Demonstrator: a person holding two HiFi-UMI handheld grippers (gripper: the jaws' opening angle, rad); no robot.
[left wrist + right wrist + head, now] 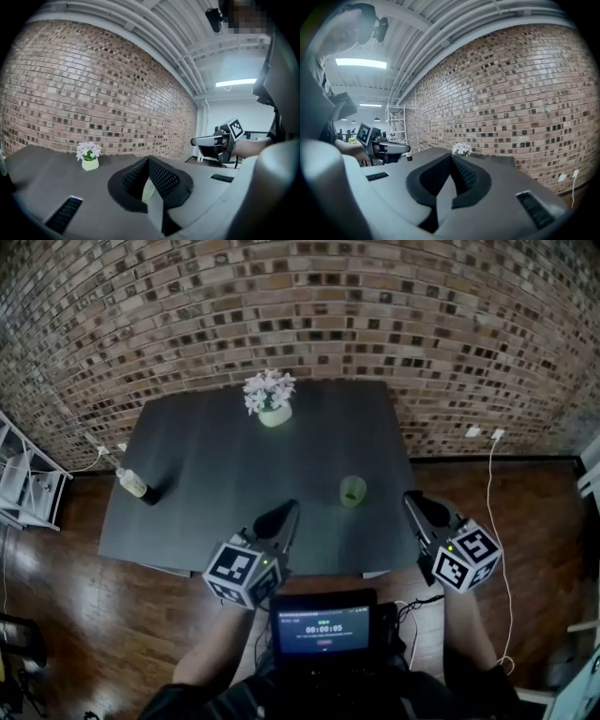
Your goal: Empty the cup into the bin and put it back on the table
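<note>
Near table (206, 456), left gripper (289, 508), right gripper (411, 497) closed, empty

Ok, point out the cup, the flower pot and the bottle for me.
cup (352, 491), head view, its side wall.
flower pot (275, 416), head view, the pot's front.
bottle (134, 484), head view, its body.

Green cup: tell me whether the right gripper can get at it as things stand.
Probably yes: only bare table lies between the right gripper and the green cup, but its shut jaws must open first.
</note>
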